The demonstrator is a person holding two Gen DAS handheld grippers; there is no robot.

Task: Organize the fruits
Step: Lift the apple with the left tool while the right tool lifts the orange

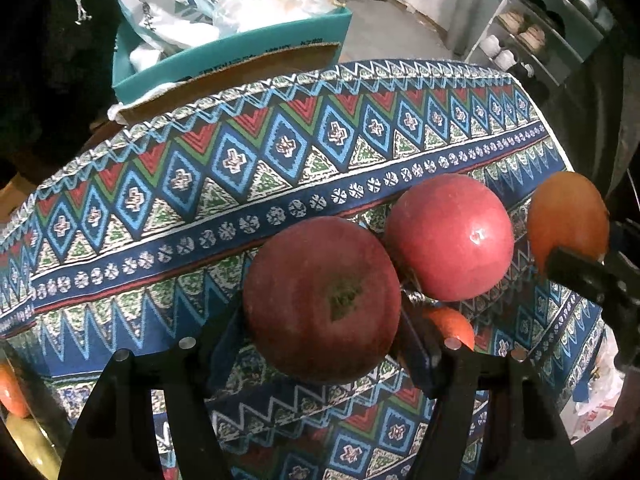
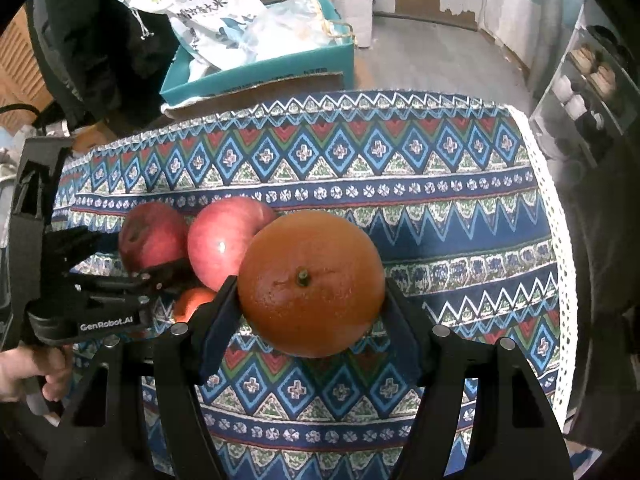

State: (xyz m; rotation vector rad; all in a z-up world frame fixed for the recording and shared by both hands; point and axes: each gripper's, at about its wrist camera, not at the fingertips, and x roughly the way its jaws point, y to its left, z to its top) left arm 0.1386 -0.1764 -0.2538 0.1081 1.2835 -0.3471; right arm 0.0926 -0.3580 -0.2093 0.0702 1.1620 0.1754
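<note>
My left gripper (image 1: 320, 320) is shut on a dark red apple (image 1: 322, 298), held over the patterned tablecloth (image 1: 200, 184). A second red apple (image 1: 450, 236) lies just right of it on the cloth, with a small orange fruit (image 1: 452, 326) below it. My right gripper (image 2: 312, 300) is shut on a large orange (image 2: 312, 280); that orange shows at the right edge of the left wrist view (image 1: 568, 216). In the right wrist view the left gripper (image 2: 132, 272) holds its apple (image 2: 150, 236) beside the second apple (image 2: 224, 240) and the small orange fruit (image 2: 192, 302).
A teal cardboard box (image 1: 240, 56) with white bags stands behind the table's far edge. A shoe rack (image 1: 536, 40) stands at the far right. Orange and yellow-green fruit (image 1: 16, 412) show at the lower left edge. The cloth's white lace edge (image 2: 556, 240) marks the table's right side.
</note>
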